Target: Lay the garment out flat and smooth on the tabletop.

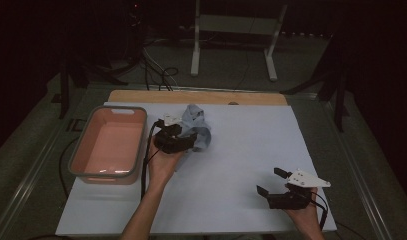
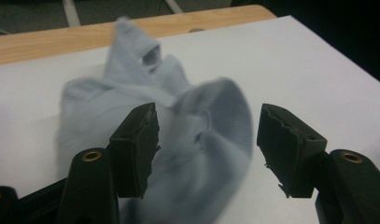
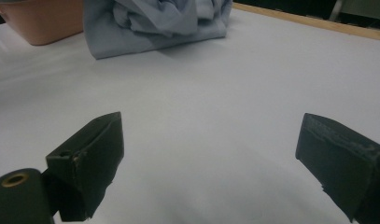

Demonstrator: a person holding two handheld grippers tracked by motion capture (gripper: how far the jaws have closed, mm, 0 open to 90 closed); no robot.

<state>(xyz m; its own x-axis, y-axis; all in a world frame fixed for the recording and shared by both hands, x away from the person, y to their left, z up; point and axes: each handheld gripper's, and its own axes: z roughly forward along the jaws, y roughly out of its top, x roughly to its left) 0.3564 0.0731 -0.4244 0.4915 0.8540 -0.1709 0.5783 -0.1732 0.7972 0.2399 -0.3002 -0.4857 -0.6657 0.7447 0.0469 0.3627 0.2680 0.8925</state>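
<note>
1. Reaching at the upper middle of the high view, the left gripper (image 1: 183, 141) sits right at the crumpled pale blue cloth (image 1: 197, 127), beside the pink basin (image 1: 86, 145) at the frame's left.
2. In the left gripper view its jaws stand apart with a fold of the cloth (image 2: 197, 135) bulging between them; nothing is pinched yet.
3. My judgement: the step in hand is taking hold of the cloth. Push the jaws a little deeper, so they straddle a thick fold rather than a single loose edge, then close firmly.
4. Keep the lower jaw skimming the white table cover (image 1: 241, 150) without snagging it.
5. The right gripper (image 1: 271, 182), at the lower right of the high view, is wide open and holds nothing; it hovers over bare cover, well apart from the cloth.
6. Lift straight up once closed, checking that the bundle comes along whole.
</note>
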